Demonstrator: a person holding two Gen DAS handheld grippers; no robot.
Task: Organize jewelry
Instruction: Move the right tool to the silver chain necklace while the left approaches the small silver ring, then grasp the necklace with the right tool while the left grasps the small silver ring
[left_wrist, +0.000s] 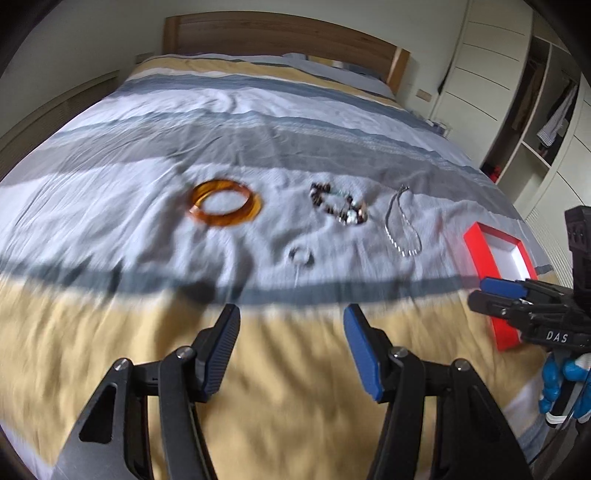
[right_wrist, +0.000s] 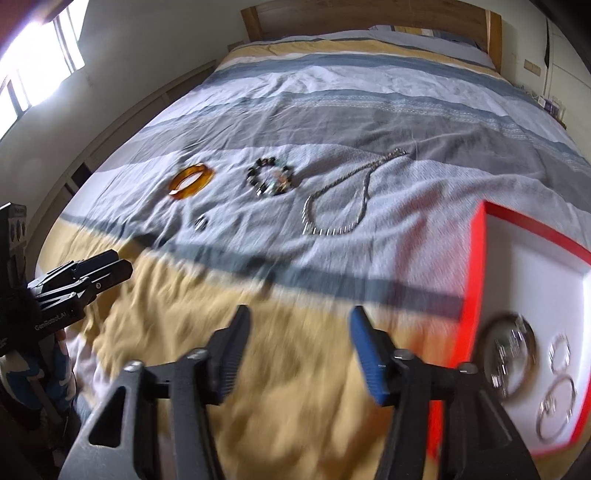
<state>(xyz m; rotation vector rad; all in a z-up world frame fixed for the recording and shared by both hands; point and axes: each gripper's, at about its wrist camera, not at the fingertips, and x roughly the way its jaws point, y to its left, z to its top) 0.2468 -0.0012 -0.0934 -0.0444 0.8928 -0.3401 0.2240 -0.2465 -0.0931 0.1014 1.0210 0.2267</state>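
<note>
**Both grippers empty above the bed, jewelry spread beside the red box**

Plainly, neither tool grasps anything. The left gripper (left_wrist: 291, 354) hangs over the yellow band of the striped bedspread (left_wrist: 258, 122) with its jaws parted and only cloth showing between them. The right gripper (right_wrist: 299, 354) is also released, jaws apart over the same yellow band, nothing between the pads.

The red box (right_wrist: 476, 258), white inside, serves as the landmark. It lies on the bedspread at the right gripper's right side, close to that gripper's blue pad. Inside it rest a round silvery piece (right_wrist: 511, 354) near the left wall and two thin silver rings (right_wrist: 559, 398) just to the right of it, all blurred.

Out on the pale stripe, to the left of the box, lies a silver chain necklace (right_wrist: 336, 199), nearest the box. Left of the necklace sits a dark beaded bracelet (right_wrist: 271, 179), and farther left again an amber bangle (right_wrist: 190, 181), the piece farthest from the box. A small ring-like item (right_wrist: 202, 222), too blurred to identify, lies on the cloth nearer the grippers than the bangle.

A gloved hand (left_wrist: 565, 384), blue and white, holds the right gripper's handle.
</note>
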